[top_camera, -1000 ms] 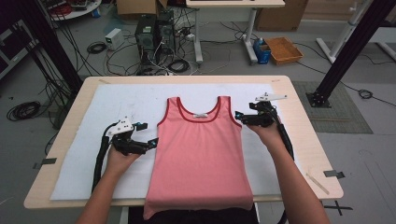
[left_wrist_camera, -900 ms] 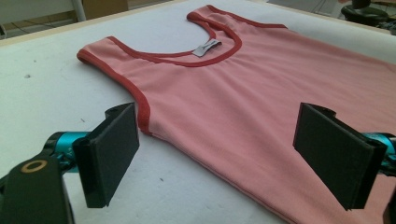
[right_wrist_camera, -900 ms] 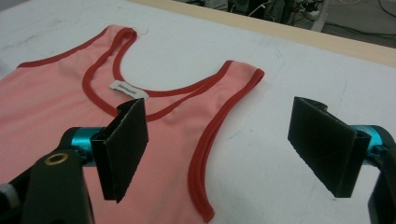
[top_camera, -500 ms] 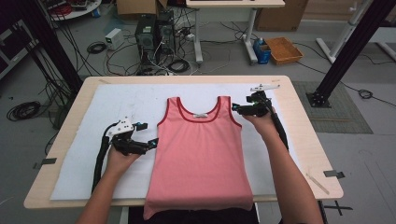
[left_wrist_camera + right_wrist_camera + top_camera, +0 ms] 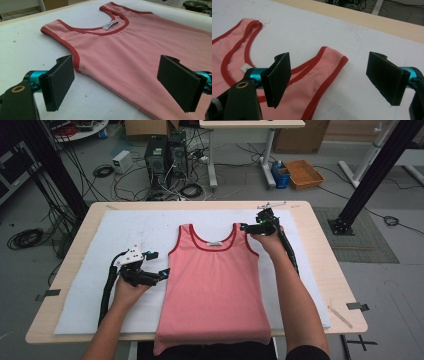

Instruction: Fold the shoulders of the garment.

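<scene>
A pink tank top [image 5: 214,285] with red trim lies flat on the white cloth [image 5: 100,305], neckline away from the person, hem hanging over the near table edge. My left gripper [image 5: 159,272] stands open at the top's left side just below the armhole; its jaws straddle the side seam of the tank top [image 5: 140,50]. My right gripper [image 5: 243,227] is open at the right shoulder strap [image 5: 332,60], which lies between and just beyond its jaws. Neither holds anything.
The white cloth covers most of a wooden table [image 5: 320,250]. Bare cloth lies left and right of the top. Beyond the table are computer towers [image 5: 165,155], cables, a wicker basket [image 5: 300,172] and a black frame post [image 5: 375,170].
My right gripper has moved left and away from the person, from beside the right armhole up to the right shoulder strap. My left gripper has stayed put.
</scene>
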